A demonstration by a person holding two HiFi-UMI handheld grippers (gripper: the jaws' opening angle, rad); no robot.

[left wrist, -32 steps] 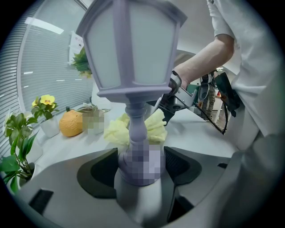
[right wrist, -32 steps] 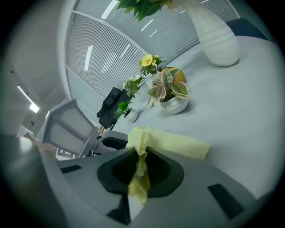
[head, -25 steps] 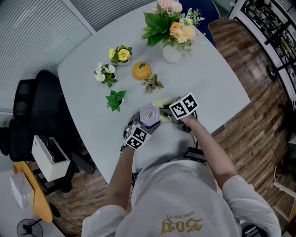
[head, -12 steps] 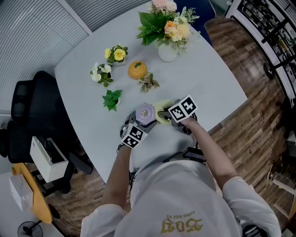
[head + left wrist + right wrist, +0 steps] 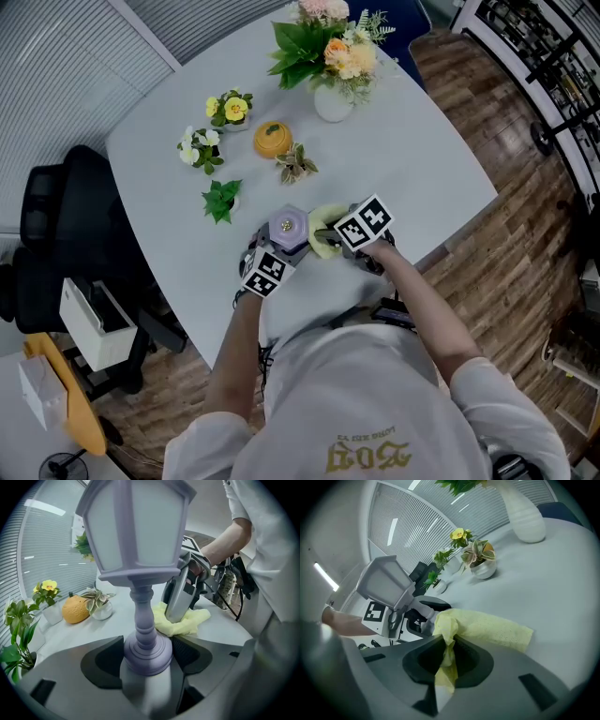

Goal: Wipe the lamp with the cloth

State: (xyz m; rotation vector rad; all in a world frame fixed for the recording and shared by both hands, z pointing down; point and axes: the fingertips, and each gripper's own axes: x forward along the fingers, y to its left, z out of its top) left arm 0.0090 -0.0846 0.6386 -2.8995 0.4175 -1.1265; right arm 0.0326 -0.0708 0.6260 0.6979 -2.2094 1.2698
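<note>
Your left claw [image 5: 145,654] grips the lamp [image 5: 136,536] by its foot, near the tabletop's [image 5: 412,159] front edge; your right claw [image 5: 447,660] pinches the yellow cloth [image 5: 487,627] just beside it. Raise the cloth to the lamp's top and wipe downward, lightly, so the lamp doesn't twist

Lilac lantern-shaped lamp [image 5: 140,550] upright; yellow cloth [image 5: 487,627] (crumpled, one end pinched) just beside it.

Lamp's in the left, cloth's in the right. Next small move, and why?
Probably lift the right gripper and bring the cloth against the shade of the lamp: the left gripper holds the lamp upright by its base, and the cloth lies low on the table beside that base.
</note>
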